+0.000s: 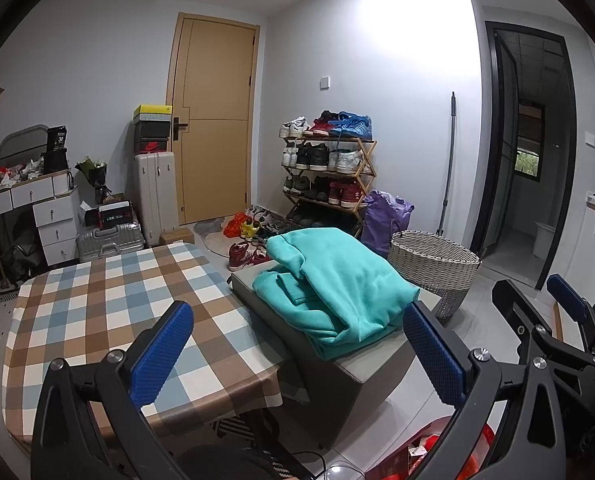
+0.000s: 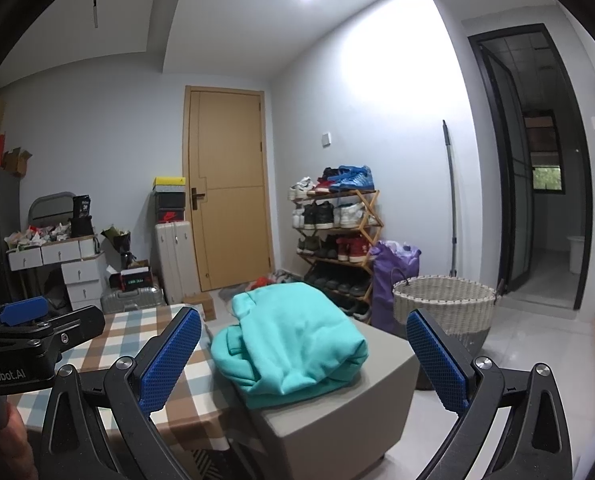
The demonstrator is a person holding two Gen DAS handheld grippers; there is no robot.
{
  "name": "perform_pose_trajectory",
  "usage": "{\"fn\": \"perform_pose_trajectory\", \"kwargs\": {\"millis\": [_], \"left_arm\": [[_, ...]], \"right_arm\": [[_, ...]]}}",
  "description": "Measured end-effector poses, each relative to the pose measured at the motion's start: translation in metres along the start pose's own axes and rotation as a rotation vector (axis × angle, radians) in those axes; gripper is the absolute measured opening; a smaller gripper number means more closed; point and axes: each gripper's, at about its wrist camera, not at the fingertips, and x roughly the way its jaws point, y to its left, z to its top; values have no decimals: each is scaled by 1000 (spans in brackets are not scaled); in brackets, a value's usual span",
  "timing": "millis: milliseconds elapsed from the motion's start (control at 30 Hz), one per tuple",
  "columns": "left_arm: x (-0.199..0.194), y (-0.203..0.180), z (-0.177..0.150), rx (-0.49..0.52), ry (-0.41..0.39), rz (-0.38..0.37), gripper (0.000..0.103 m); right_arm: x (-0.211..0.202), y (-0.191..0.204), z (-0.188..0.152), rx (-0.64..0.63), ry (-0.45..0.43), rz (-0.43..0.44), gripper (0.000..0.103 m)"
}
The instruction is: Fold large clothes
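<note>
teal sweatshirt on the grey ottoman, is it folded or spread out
Folded, roughly: the teal sweatshirt sits as a compact layered bundle on the grey ottoman, with doubled edges stacked at the front and nothing hanging over the sides.

home entryway | shoe rack (image 1: 329, 168) | door (image 1: 215, 120) | suitcases (image 1: 155, 196) | laundry basket (image 1: 433, 268)
</note>
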Motion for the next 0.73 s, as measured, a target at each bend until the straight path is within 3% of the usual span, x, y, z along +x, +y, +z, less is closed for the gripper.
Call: {"fn": "perform_pose_trajectory", "kwargs": {"millis": [500, 733], "left_arm": [[1, -7, -2, 22, -3, 9, 102], [3, 0, -1, -21, 3, -15, 102]], "right_arm": [[1, 0, 1, -5, -3, -3, 103], [2, 6, 2, -12, 8, 17, 103]]}}
